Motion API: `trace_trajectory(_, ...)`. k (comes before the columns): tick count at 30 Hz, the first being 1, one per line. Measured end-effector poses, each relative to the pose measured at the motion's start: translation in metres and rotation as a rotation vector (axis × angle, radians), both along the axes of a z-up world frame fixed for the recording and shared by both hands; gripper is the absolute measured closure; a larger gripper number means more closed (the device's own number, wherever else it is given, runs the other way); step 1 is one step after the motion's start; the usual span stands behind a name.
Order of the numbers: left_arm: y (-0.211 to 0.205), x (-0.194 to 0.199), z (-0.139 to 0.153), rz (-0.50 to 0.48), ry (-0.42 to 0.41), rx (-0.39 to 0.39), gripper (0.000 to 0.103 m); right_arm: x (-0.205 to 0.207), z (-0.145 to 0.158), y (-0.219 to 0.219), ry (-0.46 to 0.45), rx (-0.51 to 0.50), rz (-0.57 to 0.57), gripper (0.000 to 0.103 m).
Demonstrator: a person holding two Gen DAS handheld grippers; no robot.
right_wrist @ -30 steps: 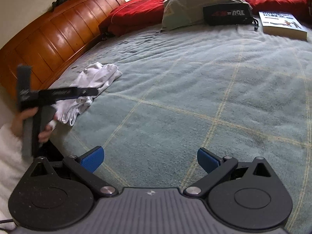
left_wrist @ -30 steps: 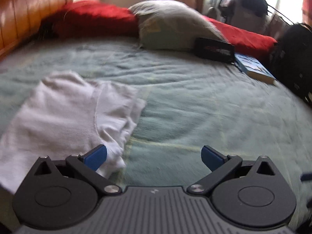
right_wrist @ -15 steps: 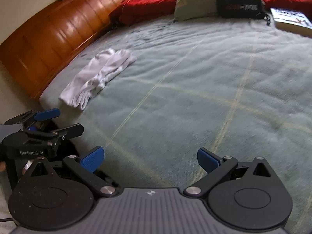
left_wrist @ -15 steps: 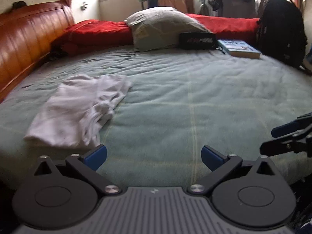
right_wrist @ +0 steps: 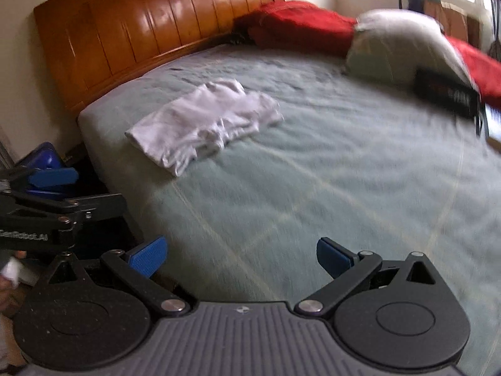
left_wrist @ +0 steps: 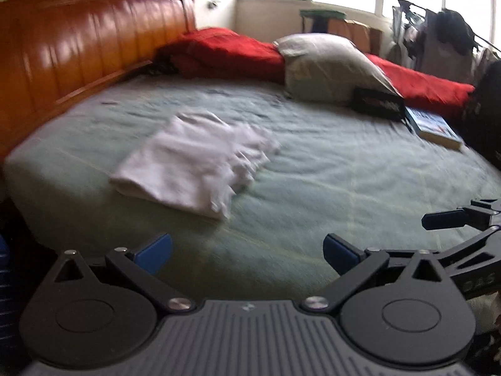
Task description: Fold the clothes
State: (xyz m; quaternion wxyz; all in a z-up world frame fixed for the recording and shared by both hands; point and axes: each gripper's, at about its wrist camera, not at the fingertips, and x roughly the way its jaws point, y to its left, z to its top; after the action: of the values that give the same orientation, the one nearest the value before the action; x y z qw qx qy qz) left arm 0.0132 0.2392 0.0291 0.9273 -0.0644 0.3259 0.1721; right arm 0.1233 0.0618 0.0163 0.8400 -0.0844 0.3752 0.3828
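One white garment (left_wrist: 200, 153) lies on the pale green bed cover (left_wrist: 328, 169), and it is the only piece of clothing on the bed. Two grippers are in play. At the far end there are one grey pillow (left_wrist: 328, 65), a red bolster (left_wrist: 231, 51), one black pouch (left_wrist: 379, 105) and one book (left_wrist: 433, 125).

In the left wrist view the left gripper (left_wrist: 247, 249) fills the bottom of the frame, its blue pads spread wide with nothing between them. The garment sits left of centre, above the left pad and well apart from it. The right gripper (right_wrist: 239, 253), seen at the bottom of its own view, is likewise spread wide and empty; there the garment lies upper left of centre, near the bed's left edge, below the wooden headboard (right_wrist: 150, 28).

The garment looks folded into a rough rectangle, smooth at the near left end and rumpled along its right side, though motion blur makes the layers hard to count.
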Motion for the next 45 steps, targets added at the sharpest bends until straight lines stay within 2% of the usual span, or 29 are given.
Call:
trace_trajectory(3, 0.005, -0.005, 0.007, 0.047, 0.003, 0.009, 0.001, -0.003, 0.007, 0.009, -0.018, 0.007, -0.005, 0.000)
trace_trajectory(18, 0.014, -0.025, 0.007, 0.100, 0.035, -0.016, 0.001, -0.023, 0.007, 0.019, -0.038, 0.025, -0.006, 0.000)
trace_trajectory(22, 0.011, -0.022, 0.006, 0.099, 0.048, 0.011, 0.001, -0.024, 0.010, 0.019, -0.003, 0.072, 0.027, 0.000)
trace_trajectory(24, 0.010, -0.021, 0.006, 0.099, 0.054, 0.024, 0.001, -0.026, 0.010, 0.021, -0.013, 0.068, 0.029, 0.000)
trace_trajectory(29, 0.011, -0.021, 0.005, 0.092, 0.051, 0.003, 0.001, -0.026, 0.011, 0.021, -0.013, 0.068, 0.024, 0.000)
trace_trajectory(45, 0.010, -0.021, 0.006, 0.090, 0.056, 0.013, 0.001, -0.026, 0.009, 0.020, 0.000, 0.069, 0.022, 0.000)
